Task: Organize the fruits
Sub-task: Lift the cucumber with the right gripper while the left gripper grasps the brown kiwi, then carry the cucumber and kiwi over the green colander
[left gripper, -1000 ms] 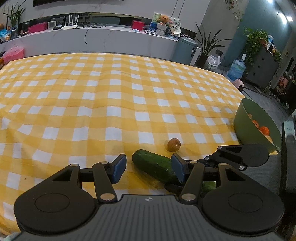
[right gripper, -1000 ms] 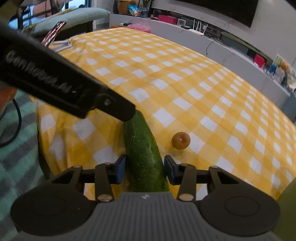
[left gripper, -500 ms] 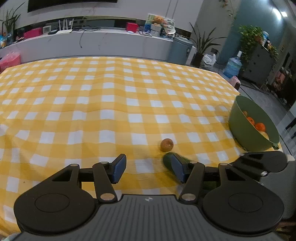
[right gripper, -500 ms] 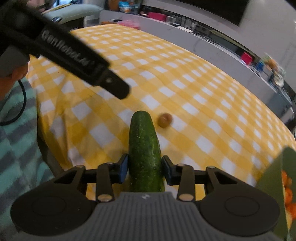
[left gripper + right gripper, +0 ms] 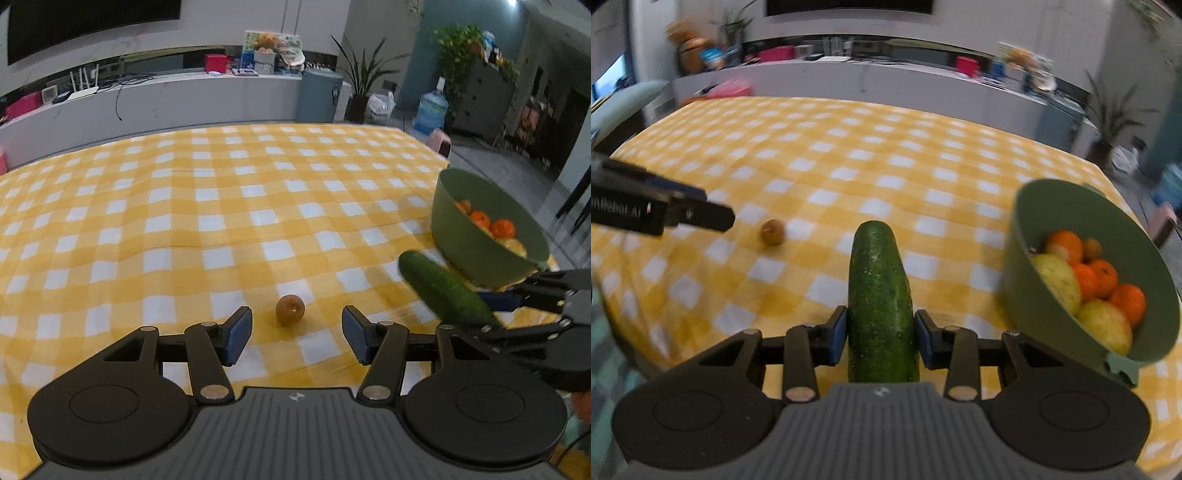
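Note:
My right gripper (image 5: 881,334) is shut on a dark green cucumber (image 5: 879,295) and holds it above the yellow checked tablecloth (image 5: 849,155), its tip pointing away. It also shows in the left wrist view (image 5: 443,291), held just left of the green bowl (image 5: 476,251). The bowl (image 5: 1027,280) holds oranges and yellow fruits. A small brown round fruit (image 5: 290,309) lies on the cloth just ahead of my left gripper (image 5: 295,334), which is open and empty. The brown fruit (image 5: 772,231) lies left of the cucumber in the right wrist view.
The table's right edge runs just past the bowl. Beyond the table stand a long white counter (image 5: 184,99) with boxes and routers, a grey bin (image 5: 319,94), potted plants and a water jug (image 5: 430,110).
My right gripper lifted the cucumber off the cloth and swung it right, toward the bowl. My left gripper turned so that the brown fruit now sits centred ahead of its fingers.

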Demonstrator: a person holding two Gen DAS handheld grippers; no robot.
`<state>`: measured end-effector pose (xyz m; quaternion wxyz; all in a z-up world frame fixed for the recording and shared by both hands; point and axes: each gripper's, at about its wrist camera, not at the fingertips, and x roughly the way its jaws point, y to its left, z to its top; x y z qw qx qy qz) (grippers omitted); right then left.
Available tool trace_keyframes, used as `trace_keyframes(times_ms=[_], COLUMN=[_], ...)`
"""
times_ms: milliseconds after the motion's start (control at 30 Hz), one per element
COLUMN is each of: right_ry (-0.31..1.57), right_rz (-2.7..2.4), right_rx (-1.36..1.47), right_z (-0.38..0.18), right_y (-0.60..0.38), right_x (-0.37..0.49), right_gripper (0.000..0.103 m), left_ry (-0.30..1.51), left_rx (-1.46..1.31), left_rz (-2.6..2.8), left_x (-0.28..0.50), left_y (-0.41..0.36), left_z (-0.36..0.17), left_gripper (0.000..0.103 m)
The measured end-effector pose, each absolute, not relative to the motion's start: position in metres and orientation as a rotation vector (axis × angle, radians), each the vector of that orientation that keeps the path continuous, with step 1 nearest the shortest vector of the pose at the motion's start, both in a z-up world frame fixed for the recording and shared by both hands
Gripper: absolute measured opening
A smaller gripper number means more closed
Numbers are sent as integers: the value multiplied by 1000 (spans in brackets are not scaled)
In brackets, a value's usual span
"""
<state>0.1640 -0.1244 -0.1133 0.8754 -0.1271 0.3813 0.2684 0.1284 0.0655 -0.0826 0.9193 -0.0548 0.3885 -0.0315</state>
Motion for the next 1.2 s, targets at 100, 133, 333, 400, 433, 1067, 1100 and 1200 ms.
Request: trace_keyframes(times_ms=[100,133,333,400,433,1067,1100,1200], right_ry=[811,816,832,837,841,871,860,826], right_rz=[538,534,526,528,528,537,540,551], right_rx=[-214,-199,-140,-138,-136,-97,-98,-87], right_z=[-116,-118,-119,-121,-121,-121,-117,-103], right_y=[-131,-134,-134,-133,-132,-137,-138,-146], right_x=[169,171,179,180,181,187,185,179], right_gripper=[36,36,36,36,36,35,35,35], left_ry=[808,816,848,850,852,813,806,794], left_rx=[-112,-112,-139,-138,-140,-156,-160,-136], left_rz=[-72,-72,-72,-71,-73,-99,-98,-98], left_x=[140,143,158,161,162,158,157,154], left_y=[66,66,72,73,73,78,76,65], left_z=[-93,-96,-113,-116,-118,-113,-109,-94], left_gripper=[66,66,59,54,52,26,26,26])
